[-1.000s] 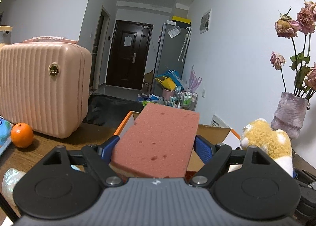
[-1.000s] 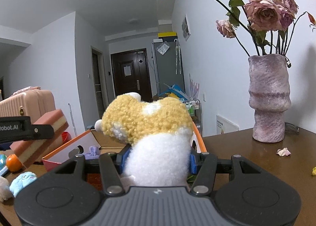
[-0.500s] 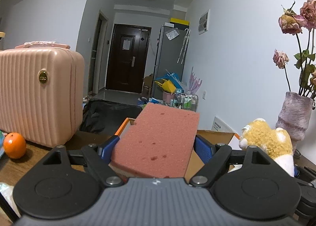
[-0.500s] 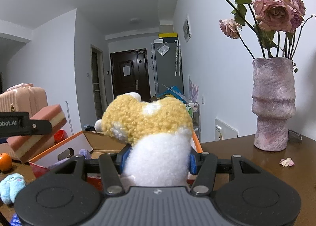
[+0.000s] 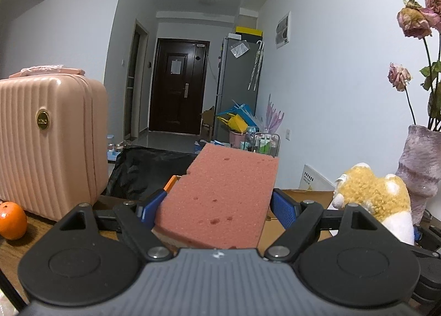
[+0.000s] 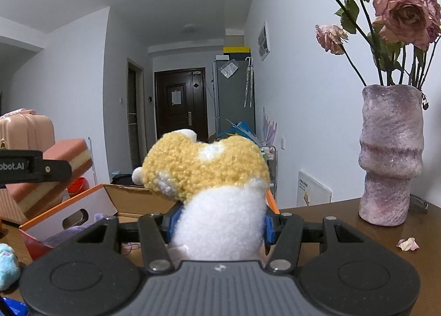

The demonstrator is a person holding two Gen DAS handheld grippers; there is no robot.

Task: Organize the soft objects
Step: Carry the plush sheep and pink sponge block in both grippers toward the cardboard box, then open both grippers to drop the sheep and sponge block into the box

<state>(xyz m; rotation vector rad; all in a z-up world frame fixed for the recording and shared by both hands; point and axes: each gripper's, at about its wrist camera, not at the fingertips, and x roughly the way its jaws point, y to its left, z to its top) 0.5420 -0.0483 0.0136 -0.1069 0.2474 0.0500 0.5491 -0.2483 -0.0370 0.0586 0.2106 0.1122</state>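
Note:
My left gripper (image 5: pixel 219 208) is shut on a pink sponge (image 5: pixel 220 197) with a yellow underlayer and holds it tilted above the open cardboard box (image 5: pixel 300 197). The sponge also shows in the right wrist view (image 6: pixel 58 167). My right gripper (image 6: pixel 220 222) is shut on a yellow and white plush toy (image 6: pixel 212 186) and holds it over the orange-edged box (image 6: pixel 91 205). The plush also shows in the left wrist view (image 5: pixel 377 203), to the right of the sponge. A purple soft item (image 6: pixel 71 233) lies inside the box.
A pink suitcase (image 5: pixel 46 142) and an orange (image 5: pixel 11 219) stand on the wooden table at the left. A purple vase (image 6: pixel 391 158) with dried roses stands at the right near the wall. A light blue plush (image 6: pixel 7 263) lies at the left table edge.
Both grippers have risen and moved forward a little with their objects still held. The suitcase and orange have slid left and lower in the left wrist view.

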